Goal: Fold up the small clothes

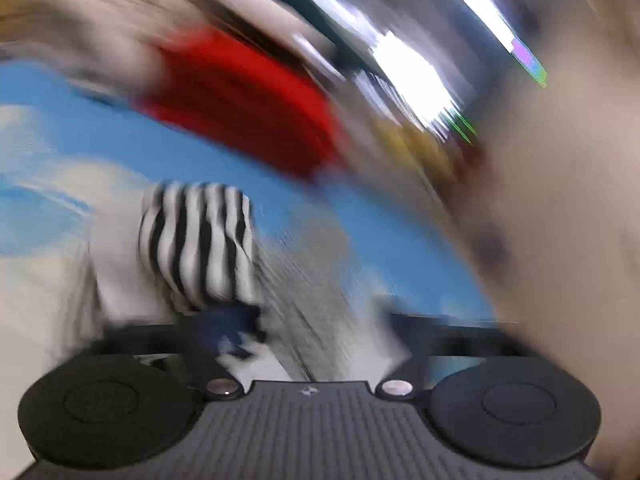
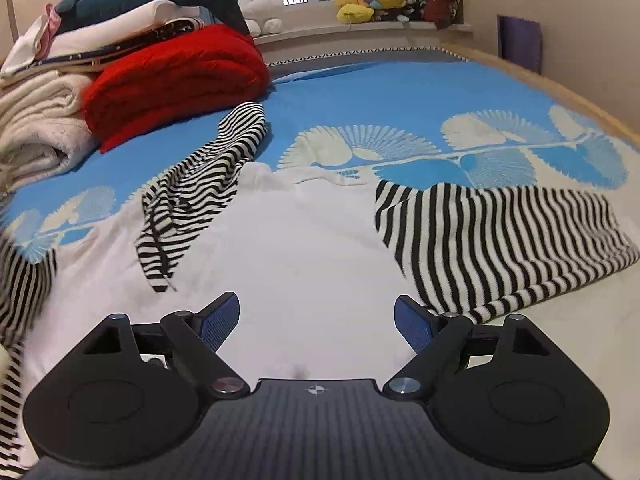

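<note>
**Right wrist view: bed, garment, grippers**

Right wrist view: a blue bedspread [image 2: 360,92] with pale leaf prints is seen, spread over the bed. On it, a white garment [image 2: 312,240] with black-and-white striped sleeves is laid out. A red folded blanket [image 2: 172,80] is stacked at the far left. The right gripper [image 2: 316,320] is held wide open above the white cloth, nothing between its blue pads. The left gripper [image 1: 312,344] is heavily blurred; its jaws cannot be told.
</note>
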A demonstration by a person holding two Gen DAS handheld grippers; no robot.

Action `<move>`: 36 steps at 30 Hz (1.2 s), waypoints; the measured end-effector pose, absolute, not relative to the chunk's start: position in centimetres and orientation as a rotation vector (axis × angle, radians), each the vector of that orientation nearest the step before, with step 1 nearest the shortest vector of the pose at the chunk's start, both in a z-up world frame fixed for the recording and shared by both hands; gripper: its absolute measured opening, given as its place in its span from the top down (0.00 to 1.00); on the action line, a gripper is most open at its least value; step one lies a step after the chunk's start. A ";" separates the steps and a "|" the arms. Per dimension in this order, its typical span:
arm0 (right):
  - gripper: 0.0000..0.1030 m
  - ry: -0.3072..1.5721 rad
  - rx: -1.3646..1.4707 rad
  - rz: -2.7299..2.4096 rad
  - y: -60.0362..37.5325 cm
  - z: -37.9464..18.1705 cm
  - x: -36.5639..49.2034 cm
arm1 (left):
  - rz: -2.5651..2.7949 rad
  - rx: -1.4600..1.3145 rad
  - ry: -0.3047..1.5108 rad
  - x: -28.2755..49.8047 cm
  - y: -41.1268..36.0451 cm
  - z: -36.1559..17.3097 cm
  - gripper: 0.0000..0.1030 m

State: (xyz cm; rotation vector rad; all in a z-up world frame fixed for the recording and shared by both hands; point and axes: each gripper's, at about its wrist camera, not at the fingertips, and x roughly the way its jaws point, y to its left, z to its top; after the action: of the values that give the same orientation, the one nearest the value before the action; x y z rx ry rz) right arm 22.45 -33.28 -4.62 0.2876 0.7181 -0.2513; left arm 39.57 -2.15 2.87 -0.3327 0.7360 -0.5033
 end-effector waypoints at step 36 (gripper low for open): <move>0.26 1.002 0.439 -0.339 -20.8 -9.1 48.7 | 0.203 -0.176 0.980 40.1 9.2 -4.0 0.00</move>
State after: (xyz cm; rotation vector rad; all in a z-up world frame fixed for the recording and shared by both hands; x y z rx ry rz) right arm 48.73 -20.85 -9.07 0.4389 1.0018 -0.3393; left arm 40.06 9.18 -4.01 -0.1759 0.9802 0.2032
